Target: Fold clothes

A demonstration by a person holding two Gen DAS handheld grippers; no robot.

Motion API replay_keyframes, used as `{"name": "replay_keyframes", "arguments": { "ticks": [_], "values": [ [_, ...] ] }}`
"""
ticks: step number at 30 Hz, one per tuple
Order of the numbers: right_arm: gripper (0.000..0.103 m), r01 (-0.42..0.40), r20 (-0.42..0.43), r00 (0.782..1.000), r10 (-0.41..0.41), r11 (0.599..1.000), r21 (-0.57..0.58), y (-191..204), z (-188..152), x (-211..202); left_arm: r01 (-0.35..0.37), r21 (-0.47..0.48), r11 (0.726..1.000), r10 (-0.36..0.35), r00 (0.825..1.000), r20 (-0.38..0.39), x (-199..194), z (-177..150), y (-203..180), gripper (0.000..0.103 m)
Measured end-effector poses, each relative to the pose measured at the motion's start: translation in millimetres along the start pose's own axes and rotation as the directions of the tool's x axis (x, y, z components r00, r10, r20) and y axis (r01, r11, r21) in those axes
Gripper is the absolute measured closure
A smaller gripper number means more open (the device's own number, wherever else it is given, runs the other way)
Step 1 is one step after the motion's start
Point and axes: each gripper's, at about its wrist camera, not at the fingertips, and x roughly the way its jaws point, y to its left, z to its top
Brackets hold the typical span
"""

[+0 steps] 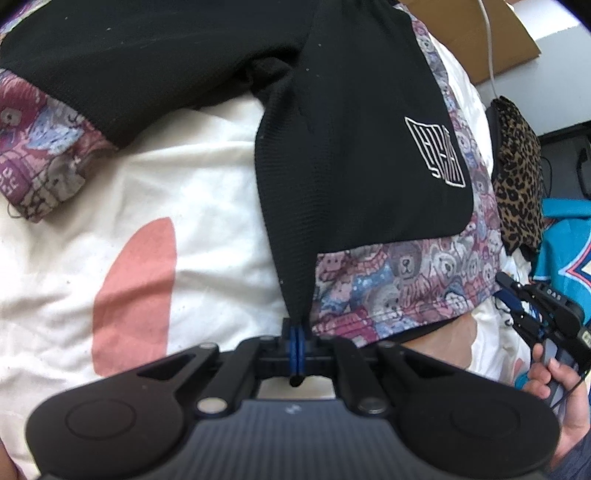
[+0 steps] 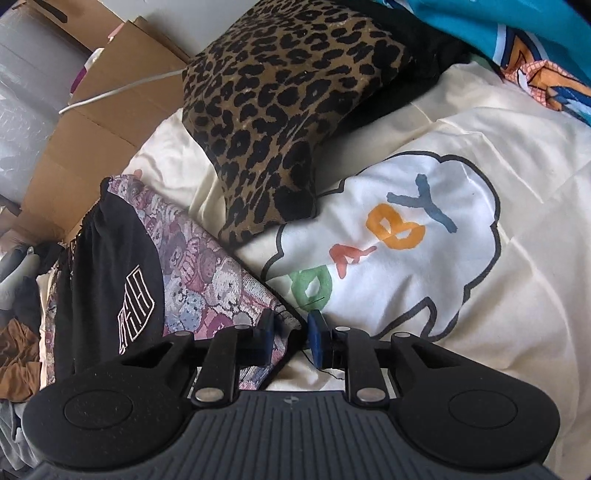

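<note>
A pair of black shorts [image 1: 354,155] with teddy-bear print panels and a white outlined logo lies on the cream bedsheet [image 1: 184,184]. My left gripper [image 1: 296,341] is shut on the black inner edge of one leg, which rises taut from its blue pads. In the right wrist view the same shorts [image 2: 122,266] lie at the left. My right gripper [image 2: 291,332] stands open, its blue pads either side of the bear-print hem corner [image 2: 273,317]. The right gripper [image 1: 546,314] also shows at the right edge of the left wrist view, held by a hand [image 1: 565,398].
A leopard-print garment [image 2: 295,92] lies behind the shorts, with a teal printed garment [image 2: 498,33] beyond it. Cardboard boxes [image 2: 96,122] and a white cable [image 2: 122,90] stand past the bed's far side. A cloud print reading BABY [image 2: 388,240] marks the sheet.
</note>
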Motion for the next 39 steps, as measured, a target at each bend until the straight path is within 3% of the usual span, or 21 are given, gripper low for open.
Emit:
{"name": "replay_keyframes", "arguments": {
  "ticks": [2, 5, 7, 19, 30, 36, 39],
  "values": [
    [0.083, -0.001, -0.016, 1.0, 0.001, 1.0, -0.003, 0.0, 0.6, 2.8, 0.001, 0.003, 1.0, -0.001, 1.0, -0.001, -1.0, -0.3, 1.2, 0.101],
    [0.096, 0.011, -0.031, 0.999, -0.012, 0.999, -0.041, 4.9, 3.0, 3.0, 0.005, 0.005, 1.0, -0.004, 1.0, -0.003, -2.8, -0.3, 0.8, 0.101],
    [0.098, 0.024, -0.036, 0.999, -0.027, 0.997, -0.08, 10.1, 5.2, 1.6, 0.012, -0.001, 1.0, -0.012, 1.0, -0.004, -4.9, -0.7, 1.0, 0.101],
    [0.099, 0.095, 0.069, 0.994, -0.082, 0.971, -0.22, 42.2, 39.2, -44.1, 0.094, -0.012, 0.996, -0.094, 0.996, -0.005, -14.5, -7.2, -16.5, 0.102],
    [0.098, 0.179, 0.01, 0.983, -0.182, 0.957, -0.227, 27.0, 28.9, -2.2, 0.028, -0.007, 1.0, -0.029, 0.998, -0.056, 12.4, -10.2, -6.1, 0.101],
    [0.089, 0.201, 0.01, 0.979, -0.203, 0.96, -0.193, 27.5, 27.3, -2.5, -0.009, 0.069, 0.998, 0.015, 0.996, -0.083, 14.0, -1.9, -22.9, 0.091],
    [0.088, 0.194, 0.014, 0.981, -0.195, 0.965, -0.178, 28.2, 26.4, -11.9, -0.009, 0.063, 0.998, 0.014, 0.997, -0.081, 5.4, -0.4, -21.0, 0.079]
  ]
}}
